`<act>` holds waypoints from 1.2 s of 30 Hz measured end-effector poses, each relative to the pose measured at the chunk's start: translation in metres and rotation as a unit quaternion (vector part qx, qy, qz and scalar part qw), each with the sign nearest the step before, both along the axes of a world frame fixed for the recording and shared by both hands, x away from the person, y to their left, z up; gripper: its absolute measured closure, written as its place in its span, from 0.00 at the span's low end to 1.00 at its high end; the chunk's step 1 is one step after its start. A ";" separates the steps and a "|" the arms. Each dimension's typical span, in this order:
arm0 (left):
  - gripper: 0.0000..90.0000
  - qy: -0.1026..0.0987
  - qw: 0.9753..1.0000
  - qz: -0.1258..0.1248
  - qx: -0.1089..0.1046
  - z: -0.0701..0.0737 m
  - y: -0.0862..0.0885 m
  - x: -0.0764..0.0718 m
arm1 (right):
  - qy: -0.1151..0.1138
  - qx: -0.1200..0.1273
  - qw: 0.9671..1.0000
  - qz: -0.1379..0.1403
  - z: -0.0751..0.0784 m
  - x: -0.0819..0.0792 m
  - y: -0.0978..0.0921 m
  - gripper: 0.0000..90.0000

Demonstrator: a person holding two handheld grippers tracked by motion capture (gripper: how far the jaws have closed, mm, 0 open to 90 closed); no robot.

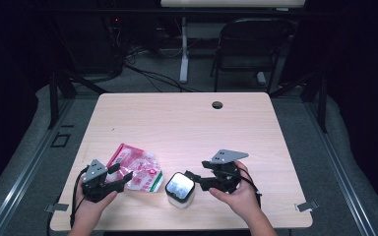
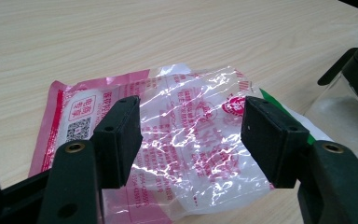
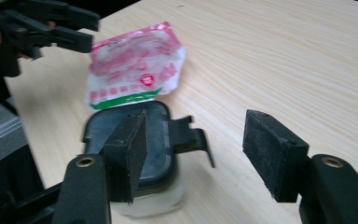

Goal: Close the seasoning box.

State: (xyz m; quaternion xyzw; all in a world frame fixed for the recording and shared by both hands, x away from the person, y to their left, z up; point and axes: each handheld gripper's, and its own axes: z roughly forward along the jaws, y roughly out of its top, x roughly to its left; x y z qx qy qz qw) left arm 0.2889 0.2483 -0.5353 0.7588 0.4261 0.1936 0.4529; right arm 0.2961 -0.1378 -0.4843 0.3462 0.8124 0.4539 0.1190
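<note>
Table [image 1: 187, 123]: light wood, with a round cable hole [image 1: 217, 104] near the far edge.

Plastic bag [image 1: 134, 169]: pink, white and clear, crumpled, laid flat at the near left.

Container [image 1: 179, 190]: pale body under a dark lid with side latches, stood just right of the bag, at the near edge.

Left gripper [image 1: 117, 177]: held at the bag's near-left edge, jaws spread over the bag, nothing pinched.

Right gripper [image 1: 193, 178]: held just right of the container, jaws spread, nothing gripped.
</note>
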 end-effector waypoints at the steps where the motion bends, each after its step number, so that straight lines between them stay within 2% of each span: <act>1: 0.42 0.001 1.000 0.002 0.002 0.000 0.001 0.000 | 0.002 0.000 1.000 -0.006 -0.001 0.001 -0.002 0.45; 8: 0.42 -0.002 1.000 0.014 -0.004 0.000 0.007 0.002 | 0.015 0.000 0.998 -0.065 -0.010 0.011 -0.019 0.46; 17: 0.42 0.002 1.000 0.028 -0.004 -0.003 0.014 0.006 | 0.032 0.010 0.993 -0.114 -0.021 0.020 -0.037 0.47; 22: 0.42 0.009 0.999 0.036 -0.002 -0.005 0.019 0.008 | 0.040 0.010 0.991 -0.125 -0.027 0.023 -0.042 0.47; 24: 0.42 0.006 0.999 0.041 -0.008 -0.006 0.020 0.009 | 0.043 0.007 0.991 -0.125 -0.028 0.024 -0.043 0.47; 31: 0.42 0.014 0.999 0.045 -0.002 -0.008 0.023 0.011 | 0.041 0.001 0.989 -0.139 -0.036 0.026 -0.042 0.47; 32: 0.42 0.013 0.999 0.047 -0.004 -0.009 0.023 0.011 | 0.042 -0.005 0.989 -0.140 -0.037 0.026 -0.043 0.47; 33: 0.42 0.014 0.999 0.047 -0.006 -0.010 0.023 0.011 | 0.041 0.001 0.989 -0.142 -0.038 0.026 -0.042 0.47; 36: 0.42 0.013 0.999 0.051 -0.007 -0.011 0.024 0.012 | 0.047 -0.002 0.988 -0.146 -0.041 0.028 -0.045 0.47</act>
